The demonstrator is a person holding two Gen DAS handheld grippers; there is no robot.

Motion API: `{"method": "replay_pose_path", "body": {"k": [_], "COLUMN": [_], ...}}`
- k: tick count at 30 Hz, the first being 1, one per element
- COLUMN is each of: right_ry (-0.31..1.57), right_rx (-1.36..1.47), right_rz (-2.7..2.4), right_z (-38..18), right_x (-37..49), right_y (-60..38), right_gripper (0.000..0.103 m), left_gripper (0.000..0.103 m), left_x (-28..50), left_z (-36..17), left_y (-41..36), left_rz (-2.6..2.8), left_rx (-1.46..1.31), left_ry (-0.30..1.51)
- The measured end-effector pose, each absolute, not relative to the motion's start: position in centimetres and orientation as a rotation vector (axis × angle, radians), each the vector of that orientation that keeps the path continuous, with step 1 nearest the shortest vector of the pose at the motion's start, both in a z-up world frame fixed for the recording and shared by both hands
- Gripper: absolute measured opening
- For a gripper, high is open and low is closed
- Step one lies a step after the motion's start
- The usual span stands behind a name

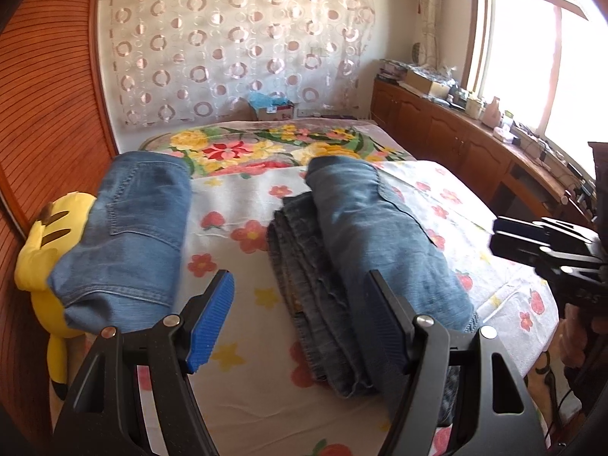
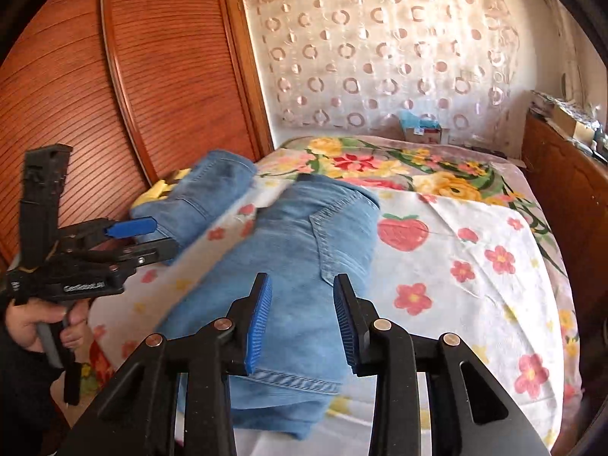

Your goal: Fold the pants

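Two folded pairs of blue jeans lie on the flower-print bed sheet [image 1: 243,205]. The nearer pair [image 1: 364,250] [image 2: 292,262] is a thick stack with layered edges on its left side. The other pair [image 1: 140,224] [image 2: 209,190] lies further left, partly on a yellow plush toy [image 1: 45,250]. My left gripper [image 1: 300,285] [image 2: 159,235] is open over the left edge of the nearer stack, and nothing is pinched. My right gripper [image 2: 303,285] [image 1: 501,235] hovers above the same stack with its blue pads [image 2: 260,315] apart and clear of the denim.
A slatted wooden wardrobe [image 2: 152,76] runs along the bed's left side. A low wooden cabinet [image 1: 456,133] with clutter stands under the window on the right. A cardboard box [image 1: 273,108] sits at the bed's far end. A hand [image 2: 34,323] holds the left gripper's handle.
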State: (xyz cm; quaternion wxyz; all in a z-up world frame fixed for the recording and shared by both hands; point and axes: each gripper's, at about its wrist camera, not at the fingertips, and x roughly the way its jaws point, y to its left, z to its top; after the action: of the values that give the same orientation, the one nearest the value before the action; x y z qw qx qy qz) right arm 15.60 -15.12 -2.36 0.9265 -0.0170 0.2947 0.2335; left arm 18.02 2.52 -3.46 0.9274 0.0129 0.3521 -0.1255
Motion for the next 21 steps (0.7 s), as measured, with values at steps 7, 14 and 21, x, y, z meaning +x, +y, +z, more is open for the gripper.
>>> {"method": "replay_pose_path", "body": {"k": [7,14,21], "right_ry": [0.648,0.658,0.668], "right_rx": [-0.047,-0.034,-0.026], "right_rz": [0.456,0.468,0.466], "right_z": [-3.5,-2.9,-3.5], "right_x": [17.2,18.3,20.1], "right_y": [-14.2,-14.4,-15.3], "right_gripper": [0.04,0.044,0.044], "left_gripper": [0.071,0.071,0.071], "left_x": [18.9,20.6,24.3], "left_z": [-4.8,-4.7,-3.7], "left_y": [-0.1,-1.6,-2.2], "left_rz": [-0.296,-0.324,-0.348], "left_rx": [0.053,0.062,0.049], "left_ry": [0.756,0.761,0.777]}}
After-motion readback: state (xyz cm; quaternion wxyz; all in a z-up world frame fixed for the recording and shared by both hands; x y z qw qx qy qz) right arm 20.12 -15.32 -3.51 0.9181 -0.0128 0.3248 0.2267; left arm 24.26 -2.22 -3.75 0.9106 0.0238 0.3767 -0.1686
